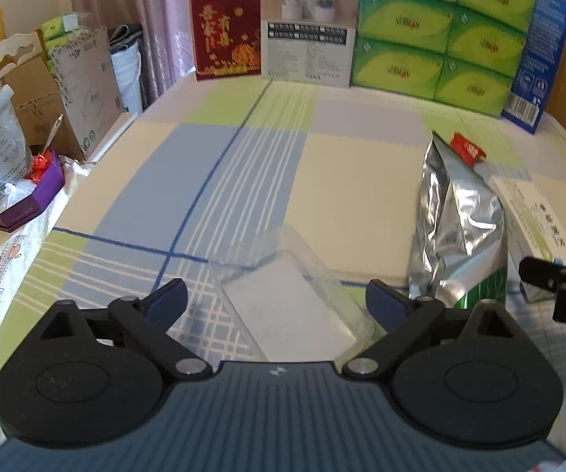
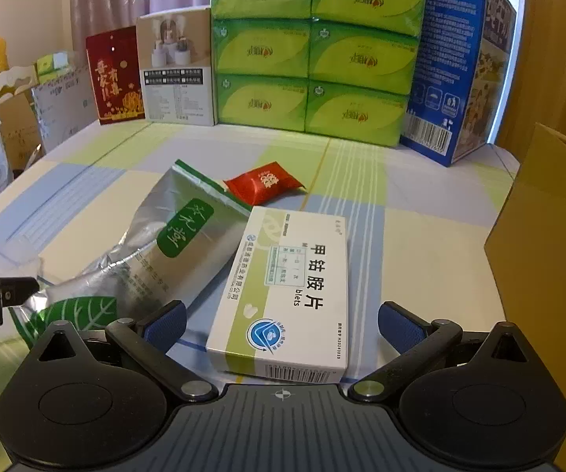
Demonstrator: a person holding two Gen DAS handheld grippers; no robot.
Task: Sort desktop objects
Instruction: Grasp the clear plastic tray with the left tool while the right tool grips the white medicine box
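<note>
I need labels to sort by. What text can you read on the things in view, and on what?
White medicine box: "甲钴胺片", then "blets"; its small print and barcode digits are too small to read.
Silver foil pouch: handwritten-style characters on a green label, not legible.
Red candy packet: gold mark, blurred.
Red card: gold characters, unclear.
Green tissue packs: logo, unreadable.
Blue box: print too small.

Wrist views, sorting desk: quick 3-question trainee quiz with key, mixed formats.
1. True or false: the right gripper is shut on the white medicine box.
2. What lies between the open fingers of the left gripper? A) red candy packet B) clear plastic box C) silver foil pouch
3. Fill in: the red candy packet lies on the ____.

Key: 1 false, it is open; 2 B, the clear plastic box; 3 tablecloth.
</note>
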